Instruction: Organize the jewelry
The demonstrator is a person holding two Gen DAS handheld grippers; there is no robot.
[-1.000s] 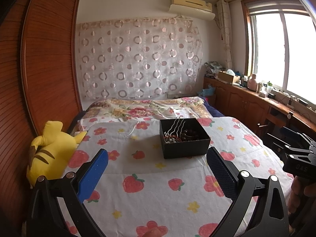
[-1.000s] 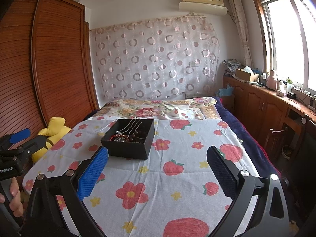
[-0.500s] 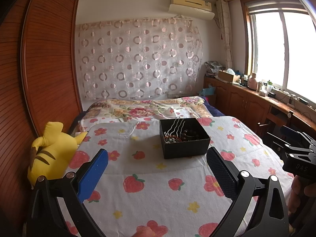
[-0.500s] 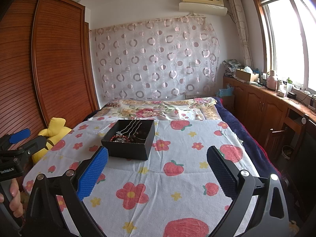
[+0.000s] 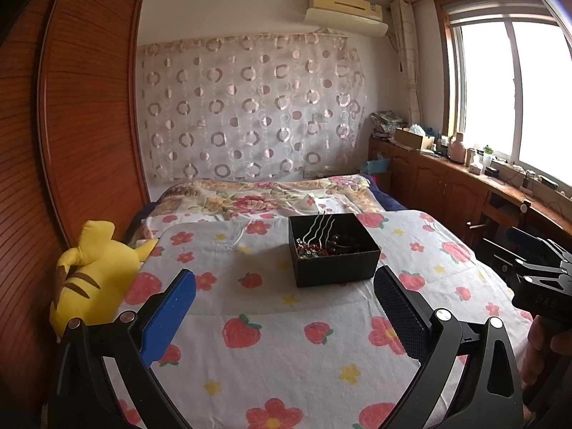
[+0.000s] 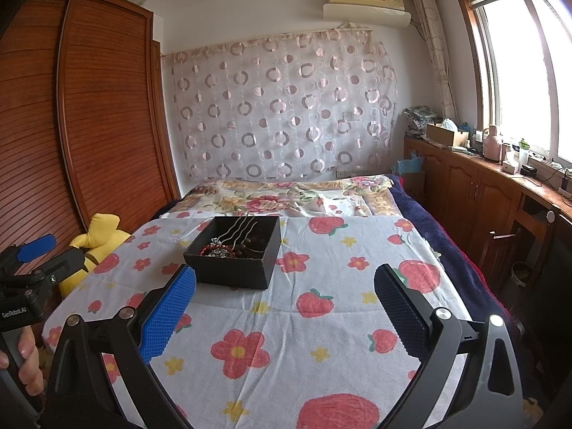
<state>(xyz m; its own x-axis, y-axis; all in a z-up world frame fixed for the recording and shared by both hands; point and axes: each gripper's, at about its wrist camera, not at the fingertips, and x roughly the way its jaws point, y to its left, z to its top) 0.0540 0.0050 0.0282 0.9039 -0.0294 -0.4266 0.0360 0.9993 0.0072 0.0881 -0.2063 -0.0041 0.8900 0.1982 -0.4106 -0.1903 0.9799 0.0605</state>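
Your left gripper is hanging over the near end of the bed with its jaws spread wide, the blue pad and the dark pad gripping nothing and touching nothing. Your right gripper is gaping just as far, its own blue pad and dark pad likewise empty and clear of the cloth below.

The black box is sitting open on the strawberry-and-flower bedspread, beyond both sets of pads and untouched by either. In the left wrist view the box is lying ahead and a little right of centre between the pads; in the right wrist view the same box is sitting ahead and to the left, just past the blue pad. Inside the box, silver wavy hairpins are leaning toward its far wall, while dark beads and a reddish beaded piece are lying jumbled on its floor.

A yellow plush toy is resting left of the box, at the bed's edge against the wooden wardrobe. Behind the box, a floral quilt is covering the head of the bed. Right of the box, wooden cabinets are running under the window.

You are gripping each handle: your left hand is showing at the edge of the right wrist view, your right hand at the edge of the left wrist view.
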